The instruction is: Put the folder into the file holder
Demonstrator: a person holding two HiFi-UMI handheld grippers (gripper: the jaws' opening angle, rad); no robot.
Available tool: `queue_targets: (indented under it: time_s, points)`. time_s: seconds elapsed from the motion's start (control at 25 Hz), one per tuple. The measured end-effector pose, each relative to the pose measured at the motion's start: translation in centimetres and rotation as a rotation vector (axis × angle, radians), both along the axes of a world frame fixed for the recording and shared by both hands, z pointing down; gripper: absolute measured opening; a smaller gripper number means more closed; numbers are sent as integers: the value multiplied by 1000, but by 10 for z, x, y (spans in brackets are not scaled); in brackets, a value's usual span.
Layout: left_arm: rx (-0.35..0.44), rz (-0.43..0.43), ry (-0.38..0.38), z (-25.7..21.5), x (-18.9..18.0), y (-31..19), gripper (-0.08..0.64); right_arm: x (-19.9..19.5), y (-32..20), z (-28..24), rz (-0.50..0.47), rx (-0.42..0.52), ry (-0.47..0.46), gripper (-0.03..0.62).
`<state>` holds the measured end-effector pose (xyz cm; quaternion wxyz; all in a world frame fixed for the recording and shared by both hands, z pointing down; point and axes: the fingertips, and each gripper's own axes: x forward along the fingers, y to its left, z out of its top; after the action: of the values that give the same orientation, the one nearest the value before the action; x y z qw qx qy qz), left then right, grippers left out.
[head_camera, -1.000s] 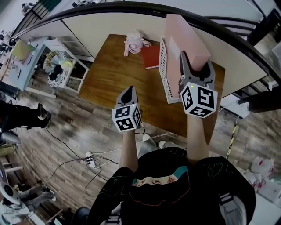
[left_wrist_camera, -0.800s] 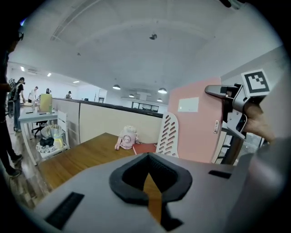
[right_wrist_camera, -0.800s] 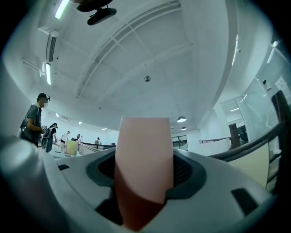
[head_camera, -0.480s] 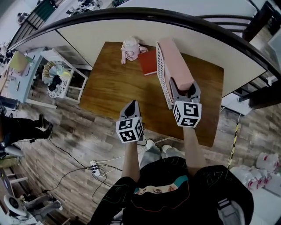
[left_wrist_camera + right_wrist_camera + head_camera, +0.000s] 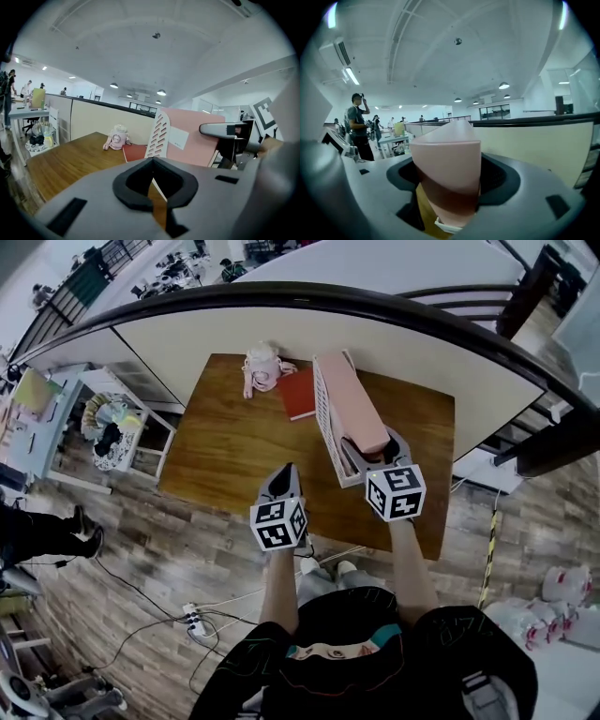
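Head view: folder is already in the file holder, right gripper fingers opening around its near end, left gripper fingers pinched together on nothing, so I'd just pull back.

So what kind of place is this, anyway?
Most likely an open-plan office: a wooden desk set against a cream partition, a white file holder with a pink folder in it, and people among other desks beyond.

The table's left half lies bare. A pink toy and red notebook sit at its far edge (midway along), and the file holder bars the right.
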<state>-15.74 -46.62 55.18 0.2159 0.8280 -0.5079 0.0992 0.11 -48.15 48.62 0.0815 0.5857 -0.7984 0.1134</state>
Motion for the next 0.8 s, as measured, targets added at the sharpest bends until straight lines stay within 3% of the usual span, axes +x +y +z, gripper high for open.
queue_targets:
  time_s: [0.2, 0.4, 0.48, 0.72, 0.8]
  points:
    - [64, -6, 11, -25, 22, 8, 0, 2, 16, -44, -109, 99, -38, 327]
    - [150, 0, 24, -59, 50, 15, 0, 40, 37, -94, -78, 266, -92, 319]
    - [178, 0, 27, -69, 61, 18, 0, 62, 44, -105, -36, 307, -118, 199]
    - [262, -3, 20, -103, 86, 29, 0, 124, 58, -109, 97, 293, -174, 14]
    - [281, -8, 19, -110, 91, 31, 0, 135, 58, -100, 120, 254, -181, 3]
